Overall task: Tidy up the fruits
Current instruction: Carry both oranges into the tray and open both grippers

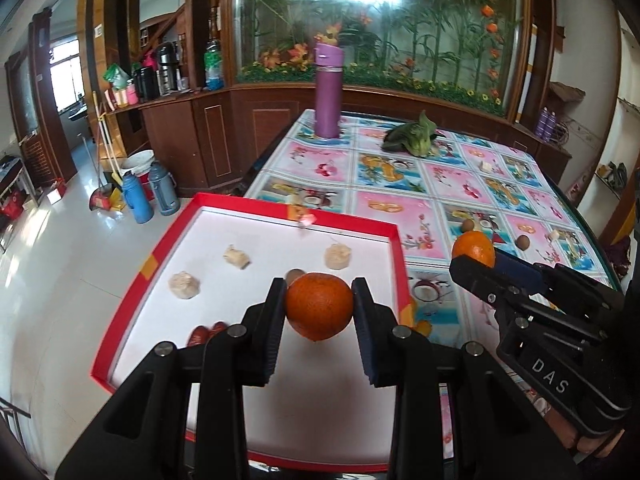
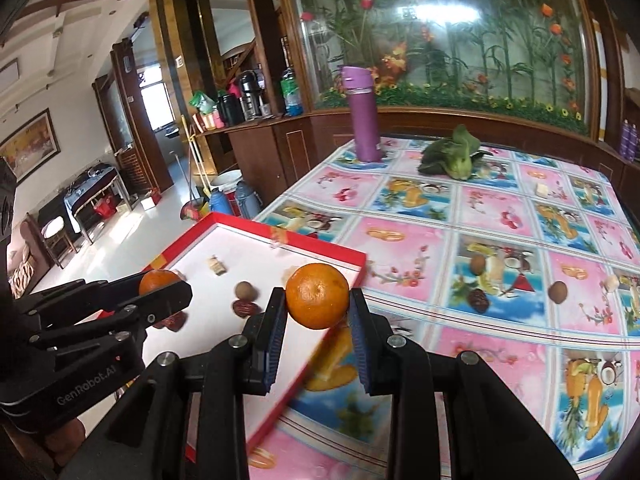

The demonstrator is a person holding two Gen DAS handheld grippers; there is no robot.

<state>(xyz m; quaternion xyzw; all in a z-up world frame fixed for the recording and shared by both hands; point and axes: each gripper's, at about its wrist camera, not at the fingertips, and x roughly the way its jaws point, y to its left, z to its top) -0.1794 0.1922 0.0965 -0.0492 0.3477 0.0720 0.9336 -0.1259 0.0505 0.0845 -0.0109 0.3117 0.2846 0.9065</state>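
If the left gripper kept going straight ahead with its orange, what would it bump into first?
Probably the small brown fruit lying in the red tray, just beyond the orange that the left gripper holds. Depth is hard to judge here; it might pass above it.

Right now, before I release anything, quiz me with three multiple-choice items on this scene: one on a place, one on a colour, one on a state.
1. Where does the purple bottle stand?
A. inside the tray
B. at the table's far edge
C. on the floor

2. What colour is the rim of the tray?
A. red
B. green
C. black

3. What is the left gripper doing?
A. open, holding nothing
B. shut on a leafy vegetable
C. shut on an orange

Answers:
1 B: it stands upright on the patterned tablecloth, far side, near the leafy vegetable.
2 A: red walls frame the white floor.
3 C: its jaws pinch the orange above the tray; the right gripper holds a second orange.
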